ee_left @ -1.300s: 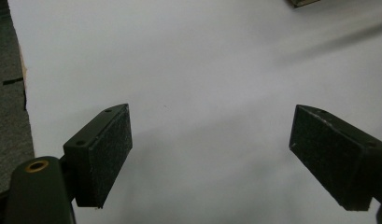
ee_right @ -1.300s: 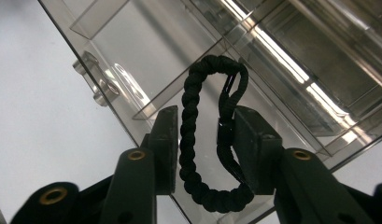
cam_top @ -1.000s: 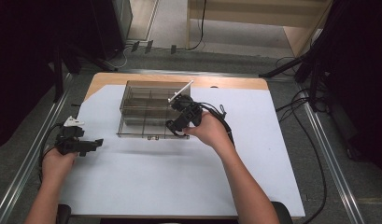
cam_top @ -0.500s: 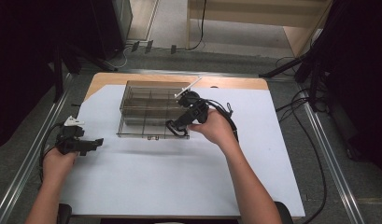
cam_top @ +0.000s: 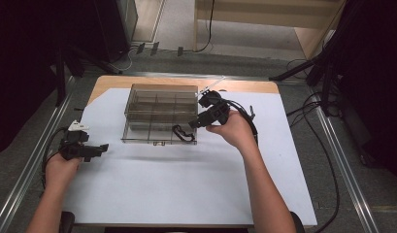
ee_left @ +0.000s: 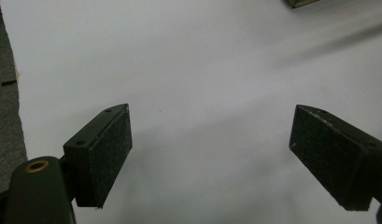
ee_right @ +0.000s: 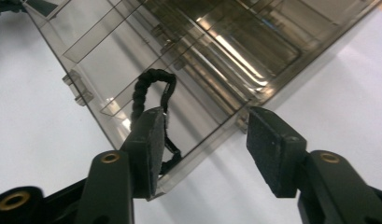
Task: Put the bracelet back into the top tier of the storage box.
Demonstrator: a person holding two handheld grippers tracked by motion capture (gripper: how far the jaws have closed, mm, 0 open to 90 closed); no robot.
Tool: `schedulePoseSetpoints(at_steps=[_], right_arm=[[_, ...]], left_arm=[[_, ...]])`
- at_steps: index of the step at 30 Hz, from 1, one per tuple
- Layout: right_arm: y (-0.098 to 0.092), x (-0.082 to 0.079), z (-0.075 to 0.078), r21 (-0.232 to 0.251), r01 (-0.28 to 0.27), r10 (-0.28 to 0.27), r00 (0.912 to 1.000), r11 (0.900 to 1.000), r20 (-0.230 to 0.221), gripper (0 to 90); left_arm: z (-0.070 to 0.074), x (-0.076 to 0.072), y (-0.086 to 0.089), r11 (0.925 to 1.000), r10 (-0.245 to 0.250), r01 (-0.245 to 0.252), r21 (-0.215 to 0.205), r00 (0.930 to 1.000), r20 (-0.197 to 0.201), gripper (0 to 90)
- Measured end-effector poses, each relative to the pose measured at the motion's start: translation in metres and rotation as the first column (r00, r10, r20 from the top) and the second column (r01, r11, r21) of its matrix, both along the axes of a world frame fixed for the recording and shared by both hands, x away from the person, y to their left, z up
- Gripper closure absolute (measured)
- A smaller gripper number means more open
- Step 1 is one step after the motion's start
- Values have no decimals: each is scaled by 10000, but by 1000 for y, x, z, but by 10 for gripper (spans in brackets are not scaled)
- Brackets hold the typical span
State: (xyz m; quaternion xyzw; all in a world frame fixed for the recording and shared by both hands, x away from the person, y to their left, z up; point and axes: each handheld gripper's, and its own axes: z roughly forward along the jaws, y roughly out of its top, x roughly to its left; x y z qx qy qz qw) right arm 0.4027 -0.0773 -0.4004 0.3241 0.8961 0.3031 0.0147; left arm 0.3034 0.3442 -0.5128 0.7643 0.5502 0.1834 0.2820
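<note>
right tool [cam_top: 195, 122]: jaws apart, hovering at compartment box [cam_top: 159, 114] corner | black cord loop [cam_top: 184, 132] lying in box's near-right compartment, apparently placed | left tool [cam_top: 96, 149]: jaws apart, idling over counter [cam_top: 186, 194]

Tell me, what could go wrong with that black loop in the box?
The right gripper is open at the box's near corner, with the black loop lying in that corner compartment. One jaw may catch the loop and drag it out. The jaws might also bump the box's thin wall and slide the light box across the white sheet.
</note>
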Motion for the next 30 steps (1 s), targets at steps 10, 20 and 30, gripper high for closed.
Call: schedulePoseSetpoints(at_steps=[10,20,30], right_arm=[[-18,1,1,137,268,-274,9989,9995,383,416],[-45,5,0,420,834,-859,9944,9956,610,338],[-70,8,-7,589,1224,-1282,9858,9907,1084,276]], left_arm=[[0,3,-4,9999,-129,129,30,9999,4,144],[-1,8,-7,9996,-272,272,32,9996,-80,144],[-1,11,-11,9994,-354,354,9,9993,-76,144]])
